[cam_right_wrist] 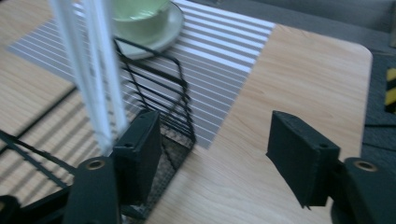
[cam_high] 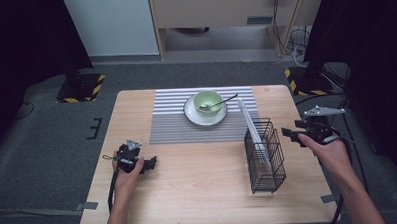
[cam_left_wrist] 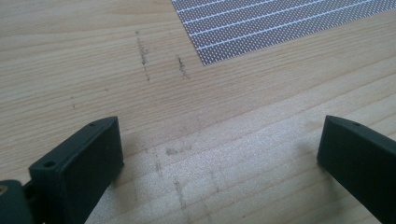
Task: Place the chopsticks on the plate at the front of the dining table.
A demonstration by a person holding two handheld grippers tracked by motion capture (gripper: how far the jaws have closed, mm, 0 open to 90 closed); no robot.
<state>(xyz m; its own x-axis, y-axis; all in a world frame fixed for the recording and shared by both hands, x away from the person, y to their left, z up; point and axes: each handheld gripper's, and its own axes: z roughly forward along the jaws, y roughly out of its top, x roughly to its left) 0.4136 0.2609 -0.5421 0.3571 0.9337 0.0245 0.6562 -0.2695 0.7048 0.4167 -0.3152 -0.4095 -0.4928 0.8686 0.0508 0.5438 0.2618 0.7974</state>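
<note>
A black wire basket [cam_high: 264, 159] stands on the right half of the wooden table [cam_high: 199, 192], with white rods [cam_high: 251, 130] leaning out of it toward the back. My right gripper [cam_high: 288, 134] hangs just right of the basket, above the table, its jaws apart with nothing between them. In the right gripper view the gripper [cam_right_wrist: 215, 140] looks past the basket [cam_right_wrist: 173, 93] and the white rods [cam_right_wrist: 88, 70]. My left gripper [cam_high: 152, 162] rests low at the front left, open and empty. Beneath the left gripper [cam_left_wrist: 219, 140] lies bare wood.
A green bowl [cam_high: 207, 99] with a dark spoon [cam_high: 221, 102] sits on a white plate [cam_high: 192, 114] on a grey striped mat [cam_high: 172, 123] at the back middle. The mat's corner [cam_left_wrist: 261, 23] lies ahead of the left gripper. Grey floor surrounds the table.
</note>
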